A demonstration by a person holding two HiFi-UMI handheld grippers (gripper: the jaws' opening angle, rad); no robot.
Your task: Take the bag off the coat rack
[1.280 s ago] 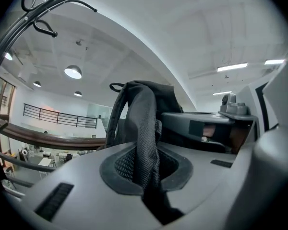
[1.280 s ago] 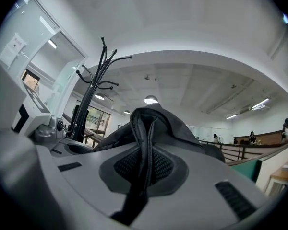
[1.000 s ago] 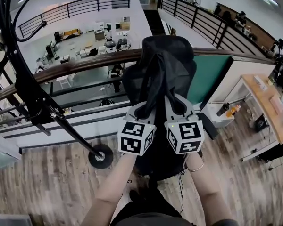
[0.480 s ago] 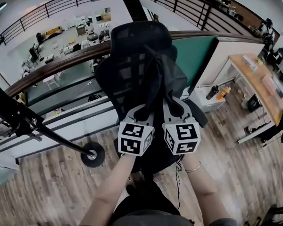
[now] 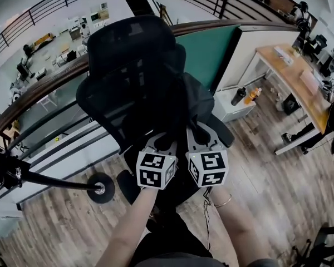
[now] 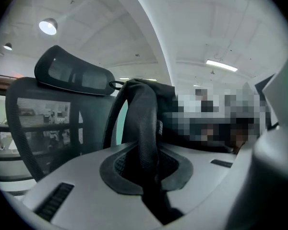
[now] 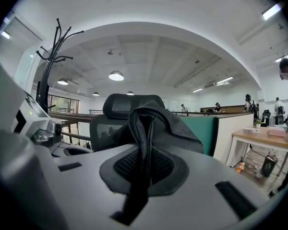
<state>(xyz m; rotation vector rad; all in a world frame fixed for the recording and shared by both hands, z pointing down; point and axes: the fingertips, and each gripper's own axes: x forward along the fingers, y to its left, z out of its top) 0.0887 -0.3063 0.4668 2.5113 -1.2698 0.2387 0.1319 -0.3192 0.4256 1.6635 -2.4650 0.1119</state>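
— Where, against the office chair (image 5: 131, 38)?
— Just in front: black bag (image 5: 200, 102), straps pinched tight by left gripper (image 5: 161, 139) and right gripper (image 5: 202, 132). Wood-plank floor (image 5: 61, 227) beneath; coat rack base (image 5: 102, 188) left; desk (image 5: 292, 71) right.

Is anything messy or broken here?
Nothing looks broken or spilled. The black bag hangs crumpled in front of the office chair, its straps pinched in the left gripper and right gripper, away from the coat rack.
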